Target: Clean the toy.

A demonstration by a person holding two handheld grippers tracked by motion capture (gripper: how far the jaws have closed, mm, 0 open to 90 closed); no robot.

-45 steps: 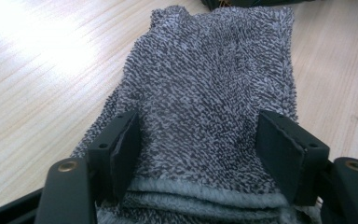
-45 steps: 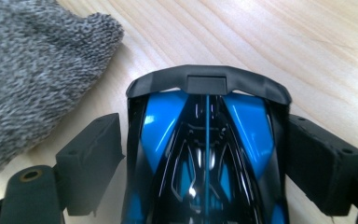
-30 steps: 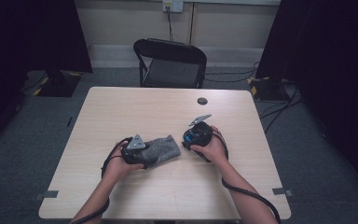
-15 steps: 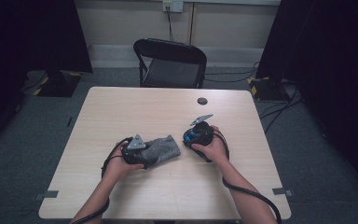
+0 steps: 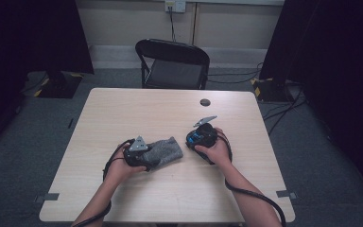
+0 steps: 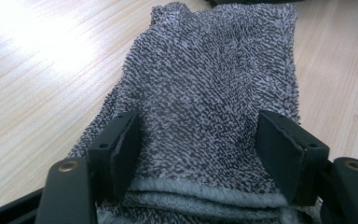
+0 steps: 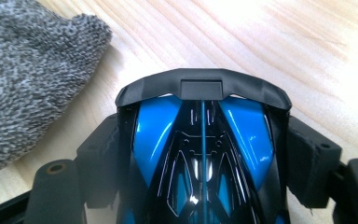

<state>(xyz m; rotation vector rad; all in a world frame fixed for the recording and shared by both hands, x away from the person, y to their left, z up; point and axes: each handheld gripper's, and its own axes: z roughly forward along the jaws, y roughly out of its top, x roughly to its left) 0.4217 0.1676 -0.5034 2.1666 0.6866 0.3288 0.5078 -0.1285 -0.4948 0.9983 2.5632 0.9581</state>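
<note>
Cloth first: the grey knitted sock [image 5: 164,150] lies on the desk [image 5: 170,113] left of centre in the high view, long axis running toward the frame's right. The left gripper [image 5: 139,156] straddles its near end, jaws spread at either edge and not yet clenched. Just right of the sock's far tip, apart from it, the right gripper [image 5: 199,137] grasps a blue-and-black toy car [image 7: 200,154], nose pointing up-frame in the right gripper view.

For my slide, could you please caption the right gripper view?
Right gripper clamping a blue-and-black toy car beside a grey sock on the wooden table.
</note>
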